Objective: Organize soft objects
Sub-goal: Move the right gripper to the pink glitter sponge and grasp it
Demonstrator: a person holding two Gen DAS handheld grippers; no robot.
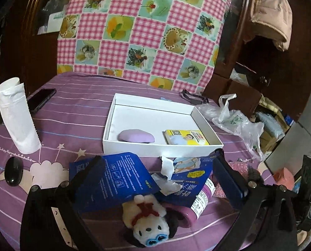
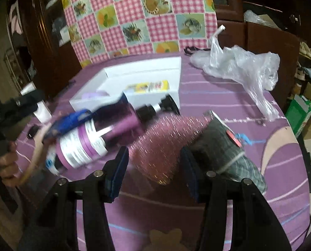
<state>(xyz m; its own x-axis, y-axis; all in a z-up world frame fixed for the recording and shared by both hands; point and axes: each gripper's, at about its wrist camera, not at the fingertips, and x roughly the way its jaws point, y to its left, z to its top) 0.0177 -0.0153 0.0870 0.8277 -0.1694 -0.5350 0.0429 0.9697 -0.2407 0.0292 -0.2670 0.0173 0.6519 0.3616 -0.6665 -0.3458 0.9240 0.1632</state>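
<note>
I see a round tabletop (image 1: 76, 113) covered in purple cloth with pale stripes and star and cloud prints. Behind it stands a pink gingham panel (image 1: 143, 29) with fruit and flower squares, flanked by dark wooden furniture; a pink padded jacket (image 1: 270, 18) hangs at the far right.

Landmark: one white box (image 1: 161, 123), open, near the middle of the tabletop. Inside it I count two items: one lilac soft pad (image 1: 136, 136) at its near-left and one yellow tissue pack (image 1: 186, 137) at its near-right.

Outside the box I count:
- one plush dog (image 1: 145, 219), in front of the box, lying on its back;
- two blue packets (image 1: 117, 179), between the dog and the box, one torn open;
- one purple pump bottle (image 2: 97, 138), on its side in front of the box;
- one pink bubble-wrap piece (image 2: 163, 146) and one dark checked cloth roll (image 2: 224, 152), to the front-right of the box;
- one white roll (image 1: 17, 117), one phone (image 1: 41, 102) and one black mouse (image 1: 13, 171), left of the box;
- one clear plastic bag (image 1: 237, 123), right of the box.

My left hand-held gripper (image 1: 155, 171) is spread fully, straddling the packets and pinching nothing. My right hand-held gripper (image 2: 154, 161) stands half spread over the bubble wrap; the view is blurred, and I cannot tell whether it grips.
</note>
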